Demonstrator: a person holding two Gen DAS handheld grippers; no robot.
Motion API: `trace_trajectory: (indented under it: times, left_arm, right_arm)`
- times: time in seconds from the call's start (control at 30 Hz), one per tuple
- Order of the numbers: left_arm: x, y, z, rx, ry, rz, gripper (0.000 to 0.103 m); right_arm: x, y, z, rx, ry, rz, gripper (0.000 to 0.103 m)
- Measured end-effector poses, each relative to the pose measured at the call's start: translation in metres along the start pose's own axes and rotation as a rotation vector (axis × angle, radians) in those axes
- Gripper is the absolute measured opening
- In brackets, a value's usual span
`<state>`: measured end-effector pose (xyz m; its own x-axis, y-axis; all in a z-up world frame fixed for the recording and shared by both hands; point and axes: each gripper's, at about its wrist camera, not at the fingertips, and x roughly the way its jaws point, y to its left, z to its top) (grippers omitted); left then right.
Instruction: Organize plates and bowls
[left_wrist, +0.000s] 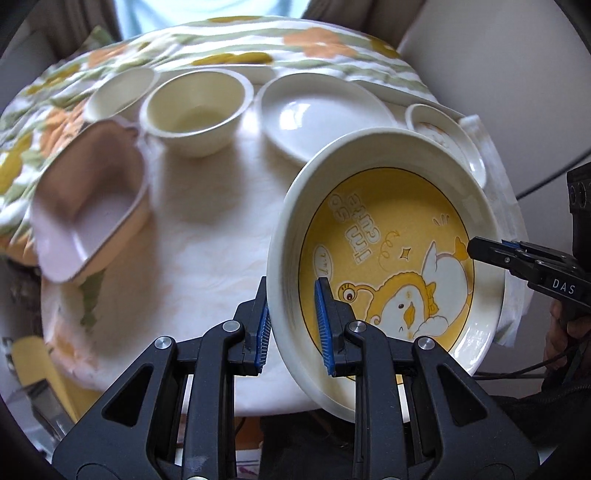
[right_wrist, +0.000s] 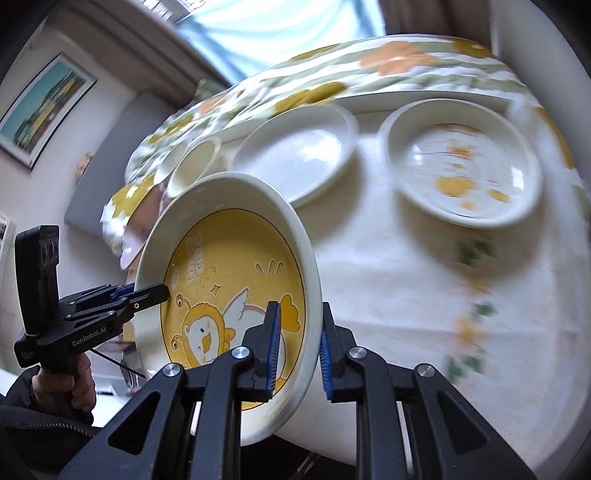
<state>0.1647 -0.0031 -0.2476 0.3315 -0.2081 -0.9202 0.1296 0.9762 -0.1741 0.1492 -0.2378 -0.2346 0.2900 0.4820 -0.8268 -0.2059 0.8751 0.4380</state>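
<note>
The left gripper (left_wrist: 293, 325) and right gripper (right_wrist: 297, 350) each pinch opposite rims of one yellow duck plate (left_wrist: 388, 266), held tilted above the table (left_wrist: 207, 251). The right one reads "DAS"; the left reads "GenRobot.AI". The plate's own lettering is upside down and unclear. On the cloth sit two cream bowls (left_wrist: 195, 110), one white plate (left_wrist: 321, 110), one patterned dish (right_wrist: 461, 166) and one pink tray (left_wrist: 88, 199).

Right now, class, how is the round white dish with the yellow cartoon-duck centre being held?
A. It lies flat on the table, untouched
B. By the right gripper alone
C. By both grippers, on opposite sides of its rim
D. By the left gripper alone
C: the left gripper and the right gripper each clamp the rim of the tilted round white dish with the yellow cartoon-duck centre, on opposite sides.
</note>
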Motion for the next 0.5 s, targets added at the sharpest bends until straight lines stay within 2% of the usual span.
trace_trajectory:
  times: [0.27, 0.5]
  left_arm:
    - [0.0, 0.073, -0.018, -0.102, 0.006, 0.023, 0.019]
    - [0.022, 0.116, -0.023, -0.123, 0.044, -0.001, 0.019]
  right_arm:
    - [0.06, 0.057, 0.004, -0.043, 0.104, 0.029, 0.018]
    - [0.096, 0.074, 0.0, -0.03, 0.159, 0.001, 0.018]
